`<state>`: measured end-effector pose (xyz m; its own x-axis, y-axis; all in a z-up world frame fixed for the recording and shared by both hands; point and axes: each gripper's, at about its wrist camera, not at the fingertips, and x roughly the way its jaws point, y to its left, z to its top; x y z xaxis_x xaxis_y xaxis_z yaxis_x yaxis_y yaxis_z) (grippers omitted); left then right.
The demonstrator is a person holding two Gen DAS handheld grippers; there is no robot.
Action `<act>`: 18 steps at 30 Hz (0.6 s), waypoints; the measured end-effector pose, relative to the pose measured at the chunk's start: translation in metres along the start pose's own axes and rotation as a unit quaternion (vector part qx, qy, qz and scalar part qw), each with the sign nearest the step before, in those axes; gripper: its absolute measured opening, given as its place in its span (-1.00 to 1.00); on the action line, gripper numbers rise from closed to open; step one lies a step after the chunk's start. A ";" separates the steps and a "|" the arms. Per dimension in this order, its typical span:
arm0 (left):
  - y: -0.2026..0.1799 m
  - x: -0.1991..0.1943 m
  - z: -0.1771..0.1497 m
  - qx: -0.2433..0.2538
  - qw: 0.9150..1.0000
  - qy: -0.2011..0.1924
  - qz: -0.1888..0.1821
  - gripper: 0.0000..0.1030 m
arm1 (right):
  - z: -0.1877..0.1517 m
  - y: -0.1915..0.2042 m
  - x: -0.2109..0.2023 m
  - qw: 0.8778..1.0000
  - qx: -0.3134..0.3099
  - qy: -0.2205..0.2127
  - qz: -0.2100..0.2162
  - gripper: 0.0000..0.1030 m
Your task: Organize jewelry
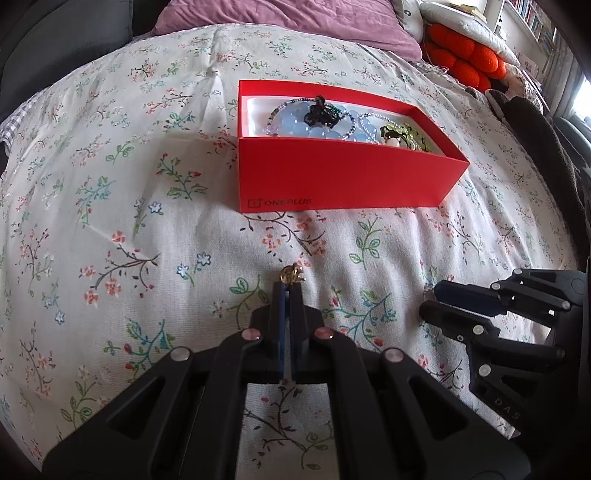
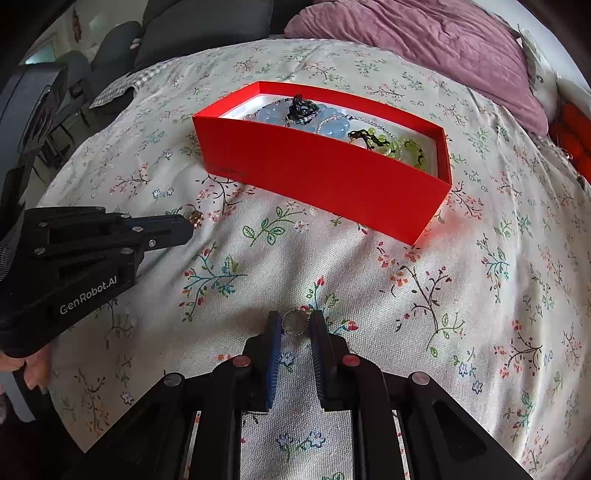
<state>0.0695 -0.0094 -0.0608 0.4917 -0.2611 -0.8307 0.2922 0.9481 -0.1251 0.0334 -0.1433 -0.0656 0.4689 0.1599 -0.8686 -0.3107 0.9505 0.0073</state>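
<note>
Rings pinched at both fingertips: gold ring (image 1: 293, 275) in left gripper (image 1: 288, 286), silver ring (image 2: 294, 322) between right gripper (image 2: 294, 325) pads; next, lift to red box (image 2: 325, 173).

From your left claw (image 1: 289, 286) the open box (image 1: 343, 177) sits on the bed (image 1: 110, 221) at 12 o'clock, jewelry (image 1: 317, 122) heaped inside it. A small ring (image 1: 293, 275) sits at that claw's tip. Your right claw (image 2: 295, 325) lies at 3 o'clock from the left one, with a second ring (image 2: 294, 323) between its fingers on the cover. Behind the box, a pillow (image 1: 295, 26) lies at 12 o'clock and cushions (image 1: 469, 55) at 2 o'clock
</note>
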 end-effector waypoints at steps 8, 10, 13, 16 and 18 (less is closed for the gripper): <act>0.002 -0.004 0.005 -0.008 1.000 -0.002 -0.008 -0.95 | 0.005 -0.003 -0.005 1.000 0.010 0.002 0.012 -0.91; 0.002 -0.005 0.005 -0.010 1.000 -0.002 -0.009 -0.95 | 0.006 -0.006 -0.009 1.000 0.018 -0.003 0.019 -0.90; 0.003 -0.005 0.005 -0.012 1.000 0.000 -0.011 -0.95 | 0.010 -0.016 -0.017 0.998 0.035 -0.014 0.046 -0.66; 0.003 -0.005 0.004 -0.013 1.000 0.004 -0.012 -0.95 | 0.011 -0.025 -0.018 0.997 0.049 -0.009 0.057 -0.39; 0.002 -0.005 0.003 -0.012 1.000 0.006 -0.013 -0.95 | 0.008 -0.025 -0.016 0.998 0.048 -0.008 0.051 0.16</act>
<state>0.0706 -0.0065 -0.0556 0.4743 -0.2846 -0.8331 0.2849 0.9450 -0.1607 0.0399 -0.1677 -0.0481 0.4523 0.2597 -0.8533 -0.2760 0.9505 0.1429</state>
